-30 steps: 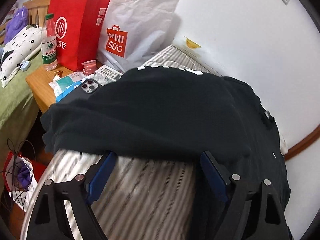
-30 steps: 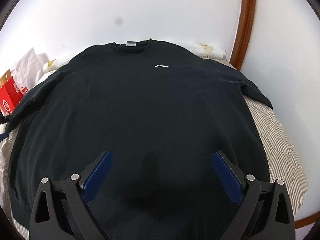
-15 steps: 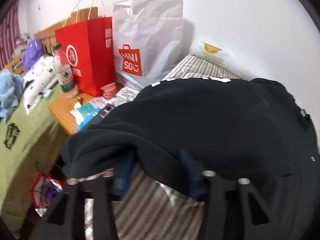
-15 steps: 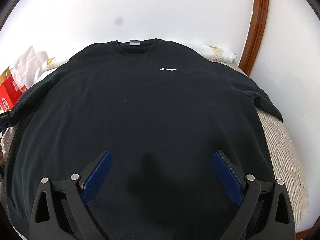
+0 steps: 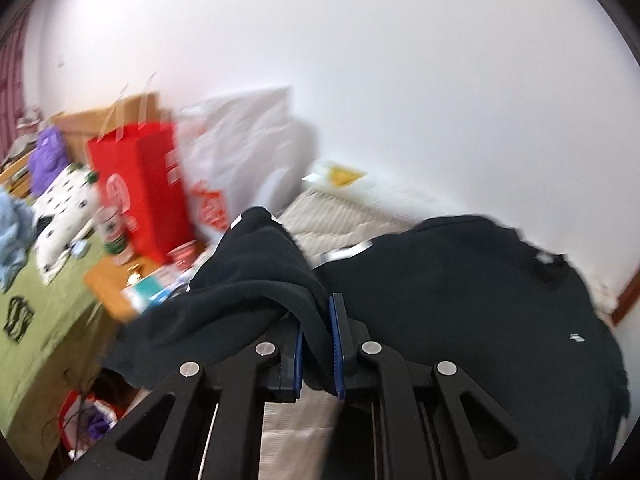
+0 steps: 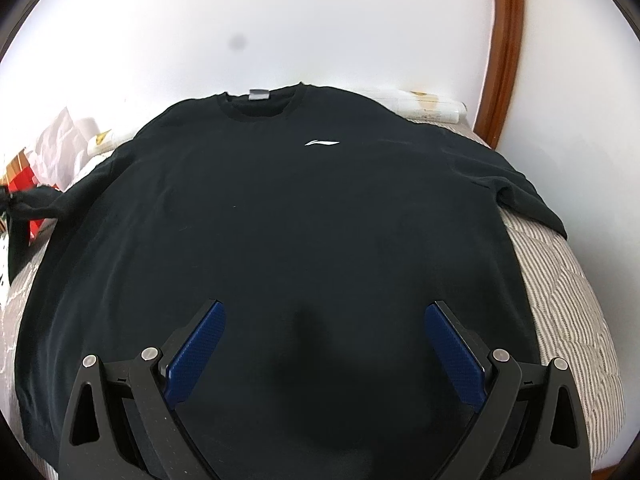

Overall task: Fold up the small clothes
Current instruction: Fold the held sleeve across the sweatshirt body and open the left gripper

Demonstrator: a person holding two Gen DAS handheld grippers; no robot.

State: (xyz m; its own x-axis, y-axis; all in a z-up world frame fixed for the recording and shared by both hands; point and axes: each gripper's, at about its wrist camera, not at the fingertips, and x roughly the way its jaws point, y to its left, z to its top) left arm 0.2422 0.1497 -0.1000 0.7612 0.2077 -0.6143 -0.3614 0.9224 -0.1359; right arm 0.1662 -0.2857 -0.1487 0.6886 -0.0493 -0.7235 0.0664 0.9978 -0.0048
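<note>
A black T-shirt (image 6: pixel 304 216) with a small white logo lies spread face up on a striped mattress (image 6: pixel 560 304), collar towards the wall. My left gripper (image 5: pixel 316 344) is shut on the shirt's left sleeve (image 5: pixel 256 264) and holds it lifted off the bed. In the right wrist view that raised sleeve (image 6: pixel 36 204) shows at the far left. My right gripper (image 6: pixel 324 344) is open and empty, hovering over the shirt's lower middle.
A wooden bedside table (image 5: pixel 108 284) at the left carries a red paper bag (image 5: pixel 140 196), a white bag (image 5: pixel 244 152), a bottle (image 5: pixel 112 232) and small items. A green-covered bed (image 5: pixel 36 320) lies beyond. The white wall (image 6: pixel 320 20) and a brown wooden frame (image 6: pixel 504 52) border the mattress.
My left gripper has closed on the sleeve edge and lifted it up and towards the shirt's middle. My right gripper has stayed open above the shirt, nearly still.
</note>
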